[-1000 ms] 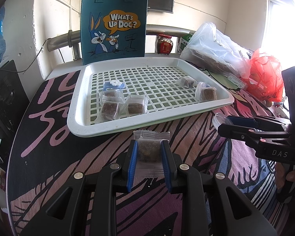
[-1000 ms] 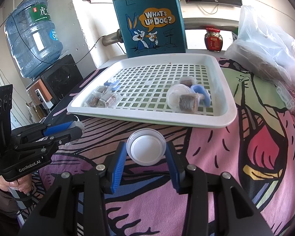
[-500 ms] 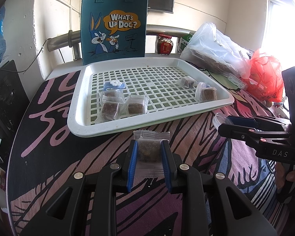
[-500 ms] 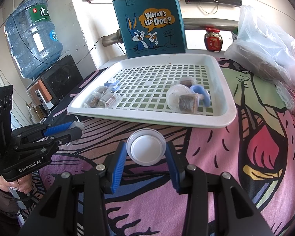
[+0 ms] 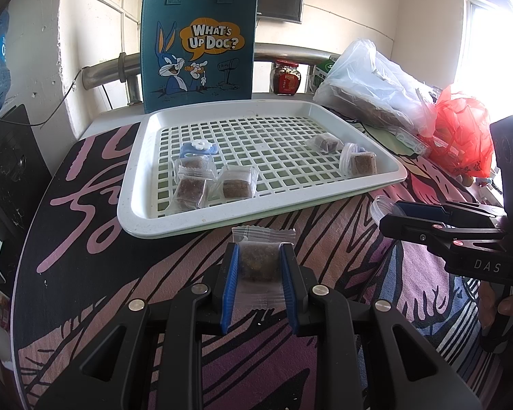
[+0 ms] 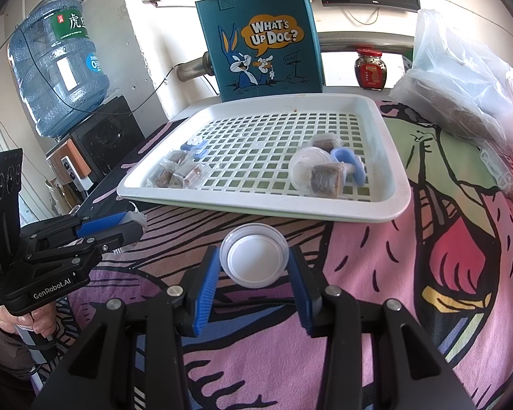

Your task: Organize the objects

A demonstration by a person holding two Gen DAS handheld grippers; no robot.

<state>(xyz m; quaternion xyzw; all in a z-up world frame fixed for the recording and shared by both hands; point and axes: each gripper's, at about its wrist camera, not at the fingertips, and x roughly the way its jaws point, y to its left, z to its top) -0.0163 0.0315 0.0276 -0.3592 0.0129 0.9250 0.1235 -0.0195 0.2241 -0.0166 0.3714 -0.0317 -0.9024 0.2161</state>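
Clear plastic wraps the brown snack cube (image 5: 258,264) that the left gripper (image 5: 259,275) pinches, its jaws drawn narrow against the packet's sides just short of the white slotted plastic tray (image 5: 143,212). The right gripper (image 6: 254,275) clamps a round white plastic lid (image 6: 253,259) between somewhat wider jaws. Both hover above the patterned cloth on the table (image 6: 376,307), likely poised to join the wrapped cubes (image 5: 208,184) and lid already sorted in the tray.
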